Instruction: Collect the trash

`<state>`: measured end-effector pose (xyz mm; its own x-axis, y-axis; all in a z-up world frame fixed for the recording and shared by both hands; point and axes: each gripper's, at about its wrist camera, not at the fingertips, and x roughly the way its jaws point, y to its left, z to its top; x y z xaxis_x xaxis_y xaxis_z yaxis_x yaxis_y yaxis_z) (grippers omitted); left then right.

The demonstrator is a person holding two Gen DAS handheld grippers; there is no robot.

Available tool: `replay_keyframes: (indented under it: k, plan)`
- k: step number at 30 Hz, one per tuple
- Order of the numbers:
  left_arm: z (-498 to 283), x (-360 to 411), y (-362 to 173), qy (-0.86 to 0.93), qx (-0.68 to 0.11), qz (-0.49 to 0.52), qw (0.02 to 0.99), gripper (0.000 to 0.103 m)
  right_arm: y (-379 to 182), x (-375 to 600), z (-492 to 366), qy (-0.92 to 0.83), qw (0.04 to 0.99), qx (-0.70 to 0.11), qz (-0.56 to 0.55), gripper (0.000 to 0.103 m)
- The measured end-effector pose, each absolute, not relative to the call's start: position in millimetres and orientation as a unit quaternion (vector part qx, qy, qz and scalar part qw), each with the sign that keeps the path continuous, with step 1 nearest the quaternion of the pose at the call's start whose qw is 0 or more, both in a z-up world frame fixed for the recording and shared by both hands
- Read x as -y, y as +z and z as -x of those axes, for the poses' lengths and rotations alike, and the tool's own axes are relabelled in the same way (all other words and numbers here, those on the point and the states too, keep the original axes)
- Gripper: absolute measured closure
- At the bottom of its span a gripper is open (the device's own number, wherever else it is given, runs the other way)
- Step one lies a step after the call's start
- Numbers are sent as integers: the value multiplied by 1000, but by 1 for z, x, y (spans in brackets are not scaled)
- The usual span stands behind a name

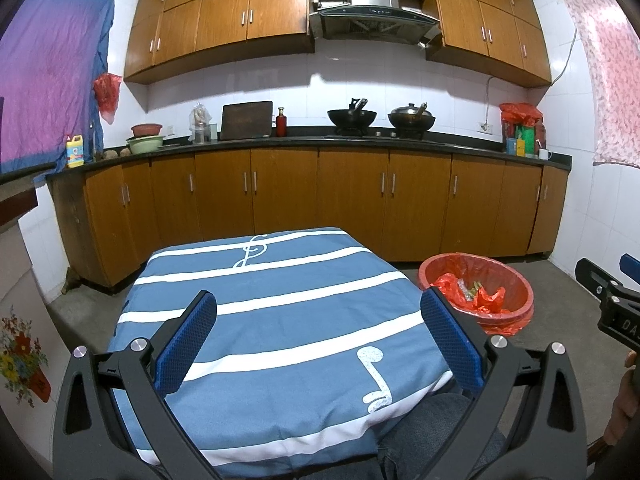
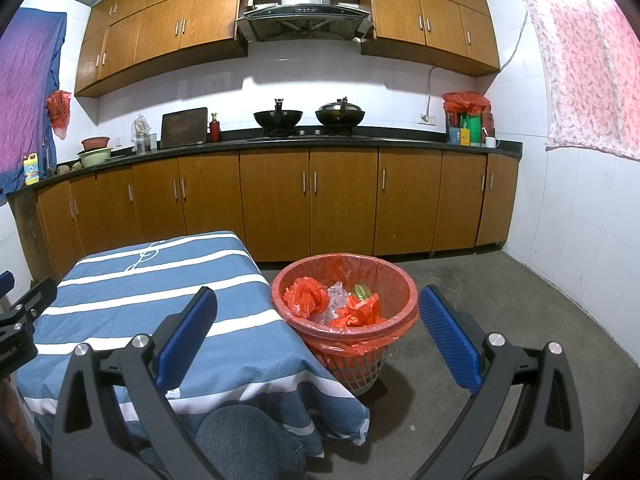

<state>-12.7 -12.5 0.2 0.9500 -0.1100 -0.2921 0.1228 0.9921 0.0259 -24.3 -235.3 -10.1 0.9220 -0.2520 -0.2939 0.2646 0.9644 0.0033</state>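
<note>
Both wrist views face the kitchen counter (image 1: 304,142), sharing table (image 1: 280,300), bin (image 2: 344,308).

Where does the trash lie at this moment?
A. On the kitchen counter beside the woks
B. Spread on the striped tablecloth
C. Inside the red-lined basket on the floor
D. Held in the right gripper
C: crumpled red bags and clear plastic sit inside the red-lined basket beside the table; the striped tablecloth is bare.

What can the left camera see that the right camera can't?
Only the left camera shows the flower picture low on the wall. Only the right camera shows the basket's grey mesh side and the green scrap among the trash. Both show the open left gripper, the open right gripper, the striped tablecloth, the red-lined basket and the woks.
</note>
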Motion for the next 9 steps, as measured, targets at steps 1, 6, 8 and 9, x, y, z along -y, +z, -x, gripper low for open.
replay_keyframes:
  k: [1, 6, 8, 9]
  plan:
    - [14, 13, 0, -59, -147, -22, 987, 2, -10, 235, 24, -132, 980, -147, -22, 4]
    - [14, 14, -1, -59, -146, -20, 987, 2, -15, 234, 26, -132, 980, -148, -23, 4]
    - [15, 15, -1, -58, -146, -20, 987, 2, -15, 232, 27, -132, 980, -148, -24, 4]
    - [16, 16, -1, -57, -146, -20, 987, 2, -15, 233, 26, -132, 980, -148, -24, 4]
